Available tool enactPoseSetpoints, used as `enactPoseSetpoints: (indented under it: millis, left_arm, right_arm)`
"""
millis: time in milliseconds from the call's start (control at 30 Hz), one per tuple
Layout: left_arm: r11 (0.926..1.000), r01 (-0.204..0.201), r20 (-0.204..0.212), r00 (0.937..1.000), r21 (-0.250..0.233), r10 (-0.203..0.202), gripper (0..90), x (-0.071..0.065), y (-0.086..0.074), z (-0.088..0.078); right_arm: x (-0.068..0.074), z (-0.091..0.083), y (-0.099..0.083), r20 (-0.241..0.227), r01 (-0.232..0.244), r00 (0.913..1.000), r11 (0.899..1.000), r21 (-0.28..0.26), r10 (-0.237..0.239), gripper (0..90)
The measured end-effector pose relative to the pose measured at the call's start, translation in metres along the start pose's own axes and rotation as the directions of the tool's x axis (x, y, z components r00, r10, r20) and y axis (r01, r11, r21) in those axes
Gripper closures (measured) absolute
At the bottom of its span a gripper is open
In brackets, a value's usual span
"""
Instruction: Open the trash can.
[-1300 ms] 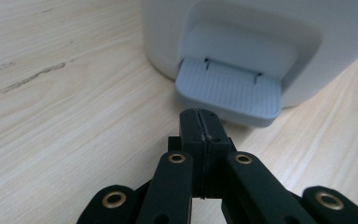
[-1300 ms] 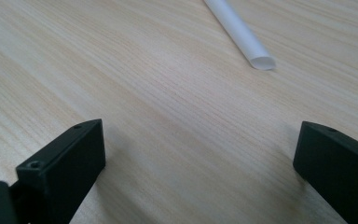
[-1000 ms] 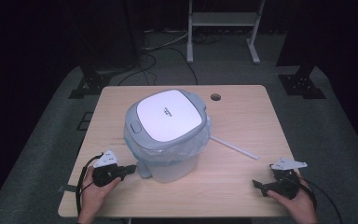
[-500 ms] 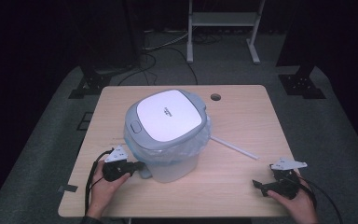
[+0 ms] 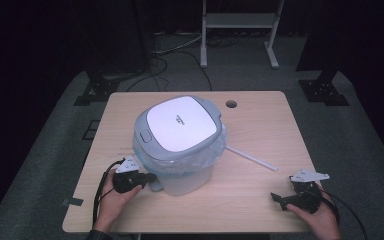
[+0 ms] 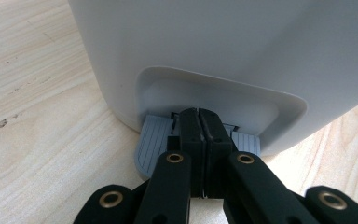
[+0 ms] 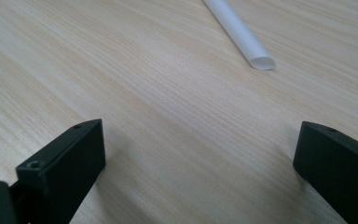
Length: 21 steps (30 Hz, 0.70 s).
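Standing near the middle of the wooden table (image 5: 260,120), a white pedal bin (image 5: 180,150) with a grey-rimmed lid (image 5: 180,122) is seen, lined with a clear bag (image 5: 215,155) that spills over its rim. At the bin's base a grey ribbed pedal (image 6: 151,144) projects from a recess. The left gripper (image 5: 147,177) is held low against that base, its jaws pressed together and resting on the pedal. A white tube (image 5: 252,157) lies on the table to the right of the bin. Near the table's front right corner the right gripper (image 5: 279,199) is held, jaws spread wide above bare wood, well apart from the bin.
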<state>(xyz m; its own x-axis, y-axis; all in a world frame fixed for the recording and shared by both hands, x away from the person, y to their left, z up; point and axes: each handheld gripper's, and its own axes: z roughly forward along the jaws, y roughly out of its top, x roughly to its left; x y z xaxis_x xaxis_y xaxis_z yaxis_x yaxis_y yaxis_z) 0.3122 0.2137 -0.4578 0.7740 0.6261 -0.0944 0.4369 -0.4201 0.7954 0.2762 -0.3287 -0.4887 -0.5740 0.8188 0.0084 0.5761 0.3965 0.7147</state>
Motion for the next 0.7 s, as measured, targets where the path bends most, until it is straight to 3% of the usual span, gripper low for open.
enactPoseSetpoints:
  millis: [233, 700]
  left_arm:
    - [0.9995, -0.027, -0.015, 0.9995, 0.013, 0.027, 86.5, -0.0028, -0.0002, 0.0009]
    - [0.9998, -0.016, -0.003, 0.9999, 0.011, 0.016, 86.6, -0.0005, -0.0060, 0.0041]
  right_arm:
    - [0.0000, 0.0000, 0.0000, 0.000, 0.000, 1.0000, 1.000, 0.000, 0.000, 0.8]
    - [-0.0005, 0.0001, 0.0000, 0.006, -0.010, 0.9999, 1.000, 0.000, 0.010, 0.8]
